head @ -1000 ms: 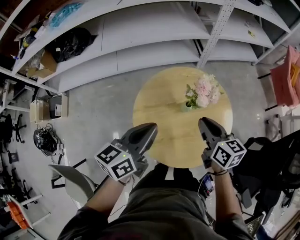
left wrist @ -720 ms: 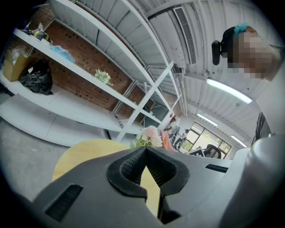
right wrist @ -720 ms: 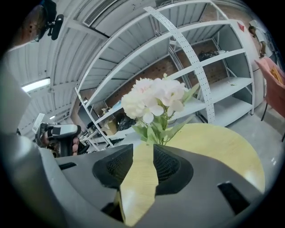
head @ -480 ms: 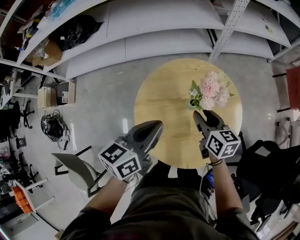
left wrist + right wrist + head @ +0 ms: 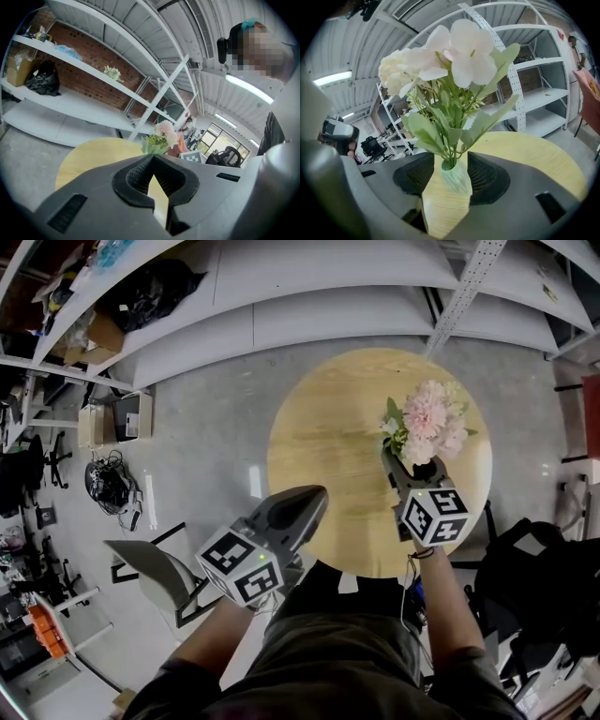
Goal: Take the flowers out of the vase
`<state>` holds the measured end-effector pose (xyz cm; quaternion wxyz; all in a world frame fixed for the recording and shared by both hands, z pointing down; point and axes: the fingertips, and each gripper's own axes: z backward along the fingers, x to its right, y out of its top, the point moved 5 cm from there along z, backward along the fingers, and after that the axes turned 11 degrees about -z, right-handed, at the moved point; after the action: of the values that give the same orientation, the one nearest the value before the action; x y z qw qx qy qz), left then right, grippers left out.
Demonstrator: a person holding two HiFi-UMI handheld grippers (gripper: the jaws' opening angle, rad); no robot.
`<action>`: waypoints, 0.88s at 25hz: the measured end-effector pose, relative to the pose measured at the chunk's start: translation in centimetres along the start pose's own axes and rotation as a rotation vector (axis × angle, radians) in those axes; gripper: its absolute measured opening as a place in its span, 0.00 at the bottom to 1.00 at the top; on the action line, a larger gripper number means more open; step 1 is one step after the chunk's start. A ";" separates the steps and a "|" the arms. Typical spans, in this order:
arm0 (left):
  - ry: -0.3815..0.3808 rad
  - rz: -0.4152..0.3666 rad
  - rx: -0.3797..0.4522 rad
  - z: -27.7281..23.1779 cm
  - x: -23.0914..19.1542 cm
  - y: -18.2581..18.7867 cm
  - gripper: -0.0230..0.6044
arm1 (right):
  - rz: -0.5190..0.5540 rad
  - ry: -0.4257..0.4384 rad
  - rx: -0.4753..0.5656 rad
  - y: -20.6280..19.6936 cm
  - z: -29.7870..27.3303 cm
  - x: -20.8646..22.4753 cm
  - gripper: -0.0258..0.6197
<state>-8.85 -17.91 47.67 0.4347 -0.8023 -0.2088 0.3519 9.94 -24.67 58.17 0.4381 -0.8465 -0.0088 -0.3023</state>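
Pink and white flowers (image 5: pixel 429 420) with green leaves stand in a small green vase (image 5: pixel 455 180) on the round wooden table (image 5: pixel 328 437). My right gripper (image 5: pixel 405 463) is at the foot of the bunch. In the right gripper view its jaws have just been opening and stand open (image 5: pixel 451 159), with the vase and stems in the gap between them and no pad pressing on either. In the head view that gripper hides most of the vase. My left gripper (image 5: pixel 317 495) is shut and empty over the table's near edge; in its own view (image 5: pixel 152 161) the flowers (image 5: pixel 164 131) show further off.
White shelving (image 5: pixel 309 306) curves behind the table, with a black bag (image 5: pixel 159 296) and boxes at its left end. A grey chair (image 5: pixel 155 577) stands at the near left and a black chair (image 5: pixel 525 559) at the near right. The person's legs are at the table's near edge.
My right gripper has moved forward and down to the base of the flowers, and its jaws have gone from shut to open. The left gripper has sunk a little.
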 end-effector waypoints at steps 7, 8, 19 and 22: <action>-0.009 0.010 -0.019 0.2 0.1 -0.7 0.05 | 0.011 -0.026 0.029 0.2 -0.4 0.0 0.32; -0.012 0.010 -0.020 0.2 0.1 -0.8 0.05 | 0.017 -0.030 0.032 0.2 -0.4 -0.1 0.31; -0.043 0.016 -0.029 -0.2 0.1 -1.0 0.05 | 0.034 -0.055 0.059 0.7 -0.3 0.1 0.19; -0.047 0.018 -0.029 -0.2 -0.2 -0.9 0.05 | 0.032 -0.062 0.065 0.9 -0.3 0.0 0.17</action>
<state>-8.86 -17.63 48.54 0.4150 -0.8017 -0.2169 0.3714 10.01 -25.45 57.68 0.4694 -0.8409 -0.0187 -0.2686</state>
